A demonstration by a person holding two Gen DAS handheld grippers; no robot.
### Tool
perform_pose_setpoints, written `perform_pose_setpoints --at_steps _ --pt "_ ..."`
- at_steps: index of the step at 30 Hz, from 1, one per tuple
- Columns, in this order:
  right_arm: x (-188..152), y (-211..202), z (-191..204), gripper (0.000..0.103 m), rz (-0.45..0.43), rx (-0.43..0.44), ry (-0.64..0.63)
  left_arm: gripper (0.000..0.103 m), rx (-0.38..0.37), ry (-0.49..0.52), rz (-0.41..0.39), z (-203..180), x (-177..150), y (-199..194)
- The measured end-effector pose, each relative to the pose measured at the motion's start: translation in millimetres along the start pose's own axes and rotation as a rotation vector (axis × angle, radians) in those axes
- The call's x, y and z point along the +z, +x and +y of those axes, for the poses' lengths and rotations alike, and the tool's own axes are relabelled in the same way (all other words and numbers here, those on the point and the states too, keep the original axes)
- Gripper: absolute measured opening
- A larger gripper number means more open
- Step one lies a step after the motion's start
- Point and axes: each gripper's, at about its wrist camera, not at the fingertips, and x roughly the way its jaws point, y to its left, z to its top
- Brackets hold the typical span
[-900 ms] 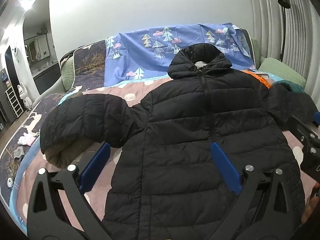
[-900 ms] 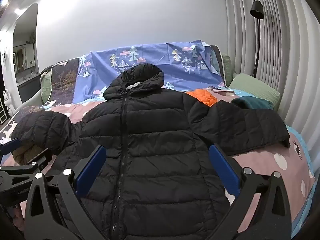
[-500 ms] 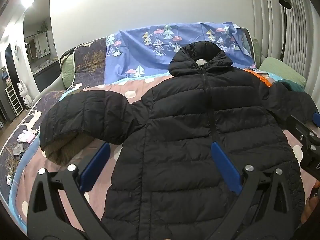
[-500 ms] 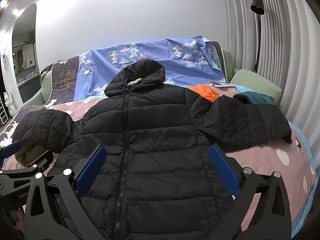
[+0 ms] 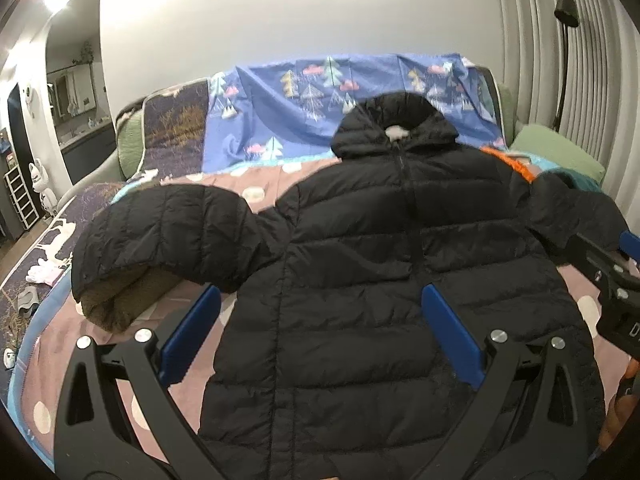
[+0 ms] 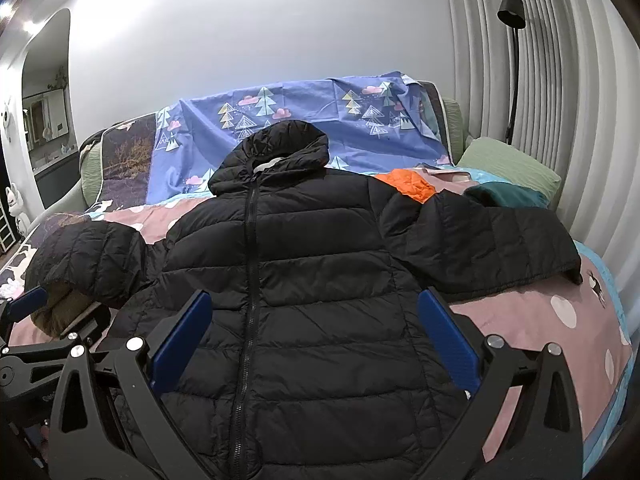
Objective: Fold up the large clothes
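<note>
The left claw (image 5: 320, 336) hangs with its blue-padded fingers (image 5: 191, 338) spread wide and grasping nothing, poised over the lower left part of a black puffer jacket (image 5: 384, 264). The right claw (image 6: 314, 336) is likewise released, its blue pads (image 6: 448, 340) parted above the jacket's lower front, with the zipper (image 6: 249, 264) running up between them. Each claw's black frame shows at the edge of the other's view.

The jacket (image 6: 320, 280) lies face up and zipped on a bed, hood (image 6: 276, 152) toward the wall and both sleeves spread outward. Its left-hand sleeve (image 5: 168, 236) rests on top of a brown fleecy bundle (image 5: 120, 300) near the bed's edge; the other sleeve (image 6: 488, 248) stretches flat across a pink spotted sheet (image 6: 532, 320).

Behind the hood, a blue cover printed with trees and clouds (image 6: 312, 116) is draped up against the white wall. An orange garment (image 6: 412, 184) peeks out just behind the jacket's shoulder, with a teal cloth (image 6: 504, 196) and a green pillow (image 6: 512, 168) beside it. A black floor lamp (image 6: 512, 12) stands against the ribbed curtain (image 6: 560, 120) at right.
</note>
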Motion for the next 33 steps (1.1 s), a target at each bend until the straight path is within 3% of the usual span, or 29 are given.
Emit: perform_pose_setpoints --at_steps 3,8,16,33 --pt "-0.3 0.1 0.1 0.102 0.002 0.001 0.001 0.101 0.025 -0.023 -0.038 3.5 0.0 -3.8" --pt "-0.3 -0.5 0.1 0.102 0.004 -0.005 0.010 0.101 -0.035 -0.026 0.001 8.4 -1.0 -1.3" --pt "-2.0 -0.9 3.2 0.102 0.002 -0.004 0.001 0.101 -0.067 -0.024 0.026 8.1 -4.6 0.4" --pt "-6.0 4.6 5.7 0.102 0.026 0.000 -0.004 0.101 -0.077 0.009 0.046 3.2 -9.7 5.9"
